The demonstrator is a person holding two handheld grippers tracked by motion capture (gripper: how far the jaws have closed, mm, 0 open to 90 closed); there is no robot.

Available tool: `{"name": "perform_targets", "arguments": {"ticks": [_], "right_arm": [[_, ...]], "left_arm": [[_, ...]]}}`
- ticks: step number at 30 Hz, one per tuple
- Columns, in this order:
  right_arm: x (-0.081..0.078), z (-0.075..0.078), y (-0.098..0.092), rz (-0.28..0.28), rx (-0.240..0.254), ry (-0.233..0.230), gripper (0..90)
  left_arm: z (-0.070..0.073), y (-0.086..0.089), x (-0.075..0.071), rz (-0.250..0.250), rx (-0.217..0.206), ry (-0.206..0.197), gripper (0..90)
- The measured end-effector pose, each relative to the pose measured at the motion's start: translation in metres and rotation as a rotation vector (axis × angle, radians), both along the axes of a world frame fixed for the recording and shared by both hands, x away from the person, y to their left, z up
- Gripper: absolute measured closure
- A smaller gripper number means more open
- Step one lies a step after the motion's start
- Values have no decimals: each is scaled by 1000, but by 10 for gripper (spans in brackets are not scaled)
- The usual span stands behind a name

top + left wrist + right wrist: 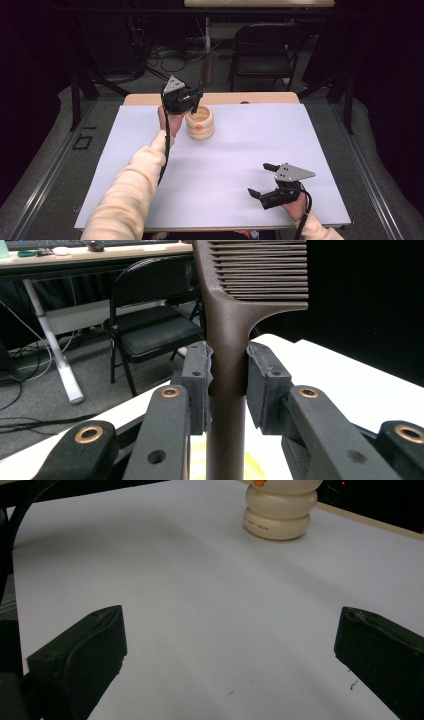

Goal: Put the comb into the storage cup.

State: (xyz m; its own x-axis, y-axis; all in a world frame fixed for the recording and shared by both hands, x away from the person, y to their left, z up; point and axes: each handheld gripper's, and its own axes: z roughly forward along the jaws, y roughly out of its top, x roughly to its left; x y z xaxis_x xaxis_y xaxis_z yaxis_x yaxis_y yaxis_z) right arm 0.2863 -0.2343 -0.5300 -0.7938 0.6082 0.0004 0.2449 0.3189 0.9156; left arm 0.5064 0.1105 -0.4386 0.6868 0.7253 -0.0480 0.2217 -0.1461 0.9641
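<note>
The left gripper [227,385] has its pads clamped on the handle of a dark brown comb [235,315], just below where the teeth begin. The comb stands upright, teeth end up, directly above the cream ribbed holder [200,123], its lower end pointing into the holder's mouth. It looks like rigid, light plastic, smooth and a little slippery, so the thick handle is the sensible place to hold it; the fine teeth would likely flex or snag. The holder, with an orange dot on its side, looks light enough to tip if bumped. Well apart from the holder, toward the person, the right gripper [261,180] rests on the white table sheet [300,130], jaws wide apart, empty.
</note>
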Motion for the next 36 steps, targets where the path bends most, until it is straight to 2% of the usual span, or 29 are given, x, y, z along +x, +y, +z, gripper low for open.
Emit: {"name": "perform_targets", "arguments": {"ticks": [7, 13, 16, 20, 29, 36], "right_arm": [[0, 0, 0, 0, 1, 0, 0], [-1, 1, -1, 1, 2, -2, 0], [-1, 1, -1, -1, 4, 0, 0], [0, 1, -1, 1, 3, 0, 0], [0, 0, -1, 1, 4, 0, 0], [0, 0, -1, 4, 6, 2, 0]], "left_arm": [[-9, -2, 3, 3, -22, 14, 722], [-14, -2, 6, 10, -20, 22, 722], [-16, -3, 6, 13, -35, 26, 722], [-20, -5, 7, 10, -22, 30, 722], [-30, -2, 10, 25, -33, 50, 722], [-38, -2, 12, 31, -22, 63, 722]]}}
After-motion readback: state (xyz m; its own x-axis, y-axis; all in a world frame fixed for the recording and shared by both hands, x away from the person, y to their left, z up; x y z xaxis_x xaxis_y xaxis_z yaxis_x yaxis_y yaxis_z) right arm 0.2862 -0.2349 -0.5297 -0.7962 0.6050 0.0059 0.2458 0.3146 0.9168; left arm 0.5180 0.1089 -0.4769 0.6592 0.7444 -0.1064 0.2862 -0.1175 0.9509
